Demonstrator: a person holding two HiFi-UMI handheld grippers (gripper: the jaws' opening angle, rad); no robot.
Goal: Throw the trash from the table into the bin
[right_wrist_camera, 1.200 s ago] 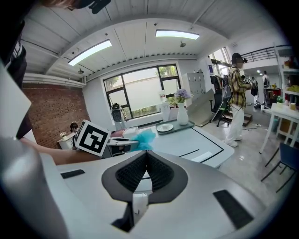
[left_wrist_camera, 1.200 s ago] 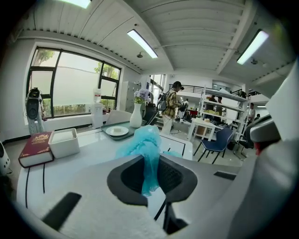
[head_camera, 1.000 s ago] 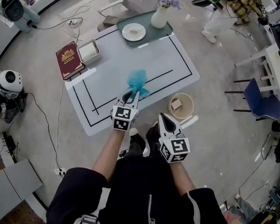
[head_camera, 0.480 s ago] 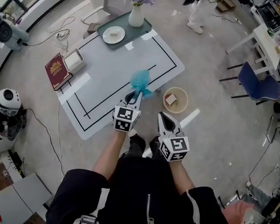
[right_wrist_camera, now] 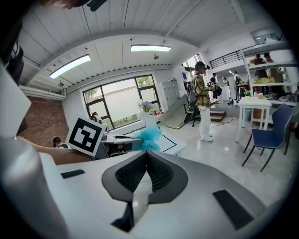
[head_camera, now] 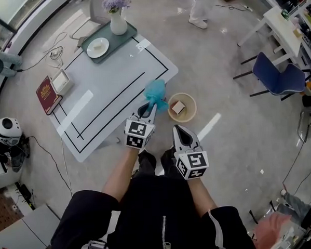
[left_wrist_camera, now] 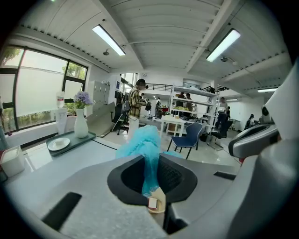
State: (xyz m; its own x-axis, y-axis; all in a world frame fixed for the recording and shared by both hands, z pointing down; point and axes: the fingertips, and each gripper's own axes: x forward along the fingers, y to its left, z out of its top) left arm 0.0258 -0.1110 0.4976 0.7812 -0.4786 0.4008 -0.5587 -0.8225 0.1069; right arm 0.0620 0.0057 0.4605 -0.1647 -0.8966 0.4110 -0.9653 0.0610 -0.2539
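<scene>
You hold the blue wad (head_camera: 155,93) out at the counter's (head_camera: 116,66) near edge because the bin (head_camera: 194,111) stands on the floor just beside that edge, not on the counter. Keeping the wad high and ahead of the tips should keep it clear of the edge on the way across. The wad hangs just beside the bin's rim and, as far as the head view shows, is not yet over the opening. One pale scrap (head_camera: 178,107) already lies in the bin.

Your left tongs (head_camera: 149,108) are nearly closed, the pads pinching the wad's lower tail while the rest puffs out above the tips. Your right tongs (head_camera: 178,131) are closed pad to pad on nothing. They sit low, near your body, and look idle, since one pair is enough for so light a thing.
</scene>
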